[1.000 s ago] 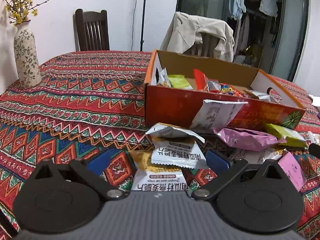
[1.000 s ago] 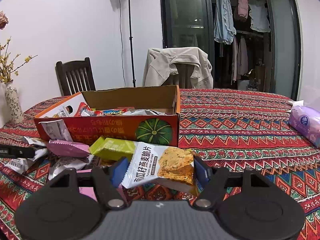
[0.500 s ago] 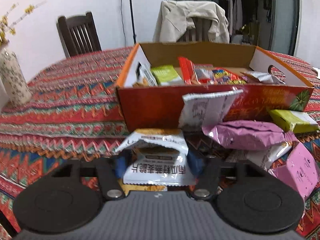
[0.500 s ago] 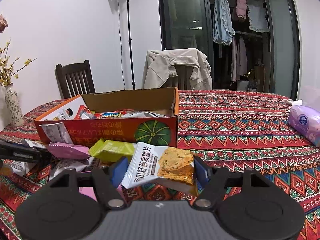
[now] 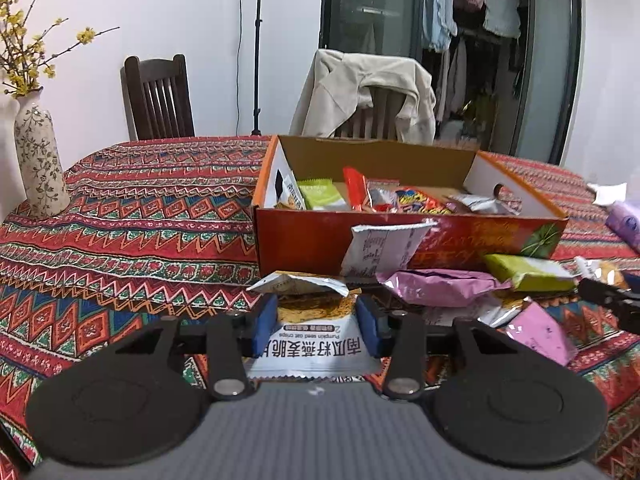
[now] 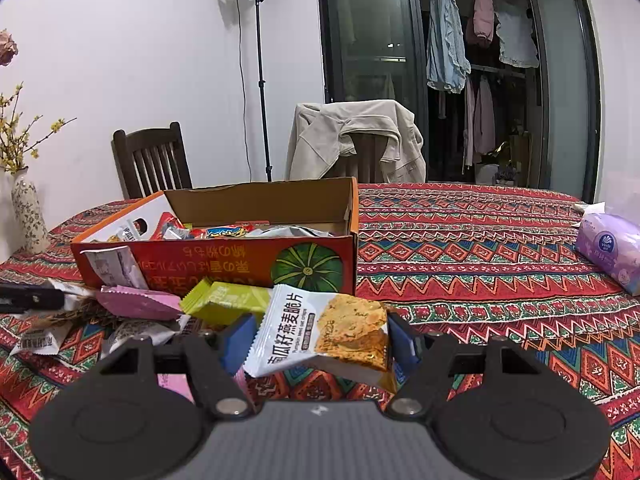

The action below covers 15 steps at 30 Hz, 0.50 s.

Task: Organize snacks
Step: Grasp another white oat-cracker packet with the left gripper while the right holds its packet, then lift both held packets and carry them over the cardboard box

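Note:
An open orange cardboard box [image 5: 320,240] holds several snack packets; it also shows in the right wrist view [image 6: 224,264]. My left gripper [image 5: 316,322] is shut on a white pumpkin seed oat crisps packet [image 5: 312,344], held above the table in front of the box. My right gripper [image 6: 318,340] is shut on a like white oat crisps packet [image 6: 320,336], near the box's right front corner. Loose packets lie in front of the box: pink [image 5: 436,286], green [image 5: 524,272], white [image 5: 380,250].
A patterned red tablecloth [image 5: 140,220] covers the table. A flower vase [image 5: 38,164] stands at the far left. A purple tissue pack [image 6: 608,248] lies at the right. Chairs [image 5: 158,98] stand behind the table, one draped with a jacket [image 5: 368,96].
My left gripper closed on the oat crisps packet and lifted it off the pile. My right gripper kept holding its packet and barely moved.

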Motion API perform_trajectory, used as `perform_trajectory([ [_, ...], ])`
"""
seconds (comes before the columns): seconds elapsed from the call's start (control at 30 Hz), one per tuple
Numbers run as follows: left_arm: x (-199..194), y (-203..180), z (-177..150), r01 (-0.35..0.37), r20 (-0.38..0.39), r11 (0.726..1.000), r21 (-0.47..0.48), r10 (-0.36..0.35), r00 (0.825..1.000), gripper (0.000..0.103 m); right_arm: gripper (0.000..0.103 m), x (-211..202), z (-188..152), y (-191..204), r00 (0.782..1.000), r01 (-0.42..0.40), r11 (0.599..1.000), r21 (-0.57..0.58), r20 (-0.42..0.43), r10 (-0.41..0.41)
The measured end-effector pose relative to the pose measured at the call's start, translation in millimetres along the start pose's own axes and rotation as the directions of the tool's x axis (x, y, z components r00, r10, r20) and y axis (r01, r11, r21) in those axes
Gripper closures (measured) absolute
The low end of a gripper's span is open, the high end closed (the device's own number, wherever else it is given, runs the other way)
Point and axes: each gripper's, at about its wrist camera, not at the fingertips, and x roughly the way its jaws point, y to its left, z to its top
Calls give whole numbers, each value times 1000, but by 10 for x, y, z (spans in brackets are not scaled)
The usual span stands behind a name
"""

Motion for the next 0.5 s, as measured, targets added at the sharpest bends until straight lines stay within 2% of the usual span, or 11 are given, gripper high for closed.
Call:
perform_trajectory([
  [0.17, -137, 43, 12, 26, 24, 999, -28, -25, 999, 59, 33, -20, 7, 3, 1000, 3, 1000, 0, 11, -3],
  [0.5, -420, 59, 213, 61, 135, 998, -17, -58, 989, 59, 33, -201, 119, 101, 997, -12, 998, -56, 69, 16],
])
